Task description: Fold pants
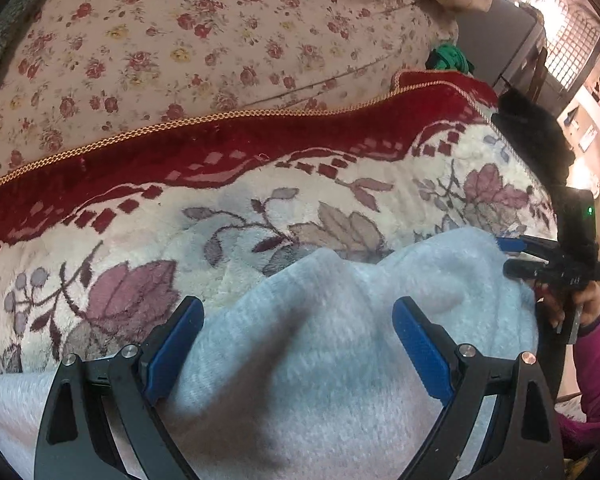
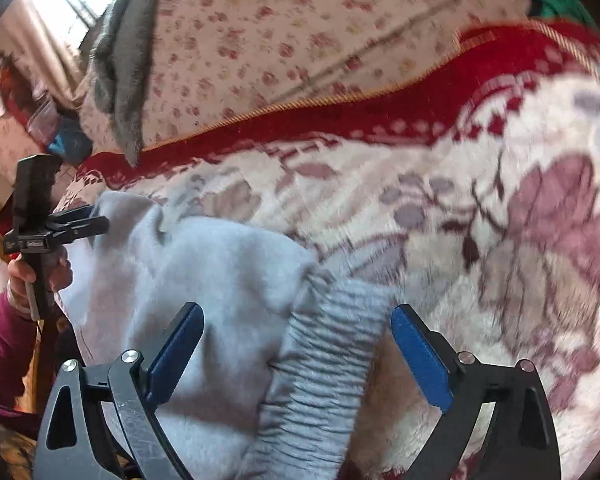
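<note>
Pale grey-blue fleece pants (image 1: 320, 340) lie bunched on a floral blanket (image 1: 140, 240). In the right wrist view the pants (image 2: 204, 280) show a ribbed elastic waistband (image 2: 324, 360) running between my fingers. My left gripper (image 1: 298, 320) is open, jaws wide apart, hovering just over the fabric. My right gripper (image 2: 298, 328) is open too, its jaws either side of the waistband. The right gripper also shows in the left wrist view (image 1: 516, 254) at the pants' right edge. The left gripper shows in the right wrist view (image 2: 96, 218) at the pants' left edge.
The cream blanket has a red border with gold trim (image 1: 260, 136). Behind it is a rose-print sheet (image 1: 200, 32), a grey cloth (image 2: 120, 72) and a green item (image 1: 450, 58). The bed edge and room lie to the right (image 1: 580, 80).
</note>
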### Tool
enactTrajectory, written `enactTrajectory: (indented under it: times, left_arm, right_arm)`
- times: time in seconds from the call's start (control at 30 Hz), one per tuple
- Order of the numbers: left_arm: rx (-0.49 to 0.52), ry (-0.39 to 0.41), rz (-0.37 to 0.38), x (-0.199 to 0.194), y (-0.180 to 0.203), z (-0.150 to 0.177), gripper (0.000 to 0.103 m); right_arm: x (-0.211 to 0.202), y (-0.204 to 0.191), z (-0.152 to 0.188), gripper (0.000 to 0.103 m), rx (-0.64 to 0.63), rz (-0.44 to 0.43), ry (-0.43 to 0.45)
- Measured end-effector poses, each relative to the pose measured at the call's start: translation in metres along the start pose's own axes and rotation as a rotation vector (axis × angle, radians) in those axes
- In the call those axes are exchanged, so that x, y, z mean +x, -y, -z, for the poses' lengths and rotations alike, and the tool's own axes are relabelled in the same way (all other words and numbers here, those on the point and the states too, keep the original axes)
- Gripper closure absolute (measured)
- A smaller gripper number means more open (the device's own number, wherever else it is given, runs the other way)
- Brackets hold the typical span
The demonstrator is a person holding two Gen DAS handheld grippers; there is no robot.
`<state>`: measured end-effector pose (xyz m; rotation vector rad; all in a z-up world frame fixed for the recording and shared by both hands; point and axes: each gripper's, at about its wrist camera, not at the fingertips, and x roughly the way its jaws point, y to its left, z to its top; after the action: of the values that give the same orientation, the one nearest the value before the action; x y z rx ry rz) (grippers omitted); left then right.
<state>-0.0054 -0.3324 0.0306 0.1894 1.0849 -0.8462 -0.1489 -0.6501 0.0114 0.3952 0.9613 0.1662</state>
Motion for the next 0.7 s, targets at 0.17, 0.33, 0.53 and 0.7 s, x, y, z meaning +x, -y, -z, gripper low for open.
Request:
enactTrajectory:
  times: [0.17, 0.33, 0.53, 0.7]
  left_arm:
    - [0.061, 0.011, -0.079, 0.014, 0.009, 0.000, 0.035]
    - [0.037, 0.092, -0.086, 0.010, 0.003, -0.014, 0.071]
    - [-0.012, 0.180, -0.089, 0.006, -0.003, -0.026, 0.079]
    - [-0.109, 0.155, -0.129, 0.041, -0.027, -0.017, 0.052]
  right_arm:
    - [0.021, 0.000, 0.004, 0.040, 0.050, -0.015, 0.000]
    - [-0.006, -0.014, -0.004, 0.051, -0.016, 0.010, 0.088]
    - [-0.022, -0.034, -0.007, 0.051, -0.089, 0.183, 0.186]
    - [0.014, -0.010, 0.001, 0.045, 0.003, 0.265, 0.110]
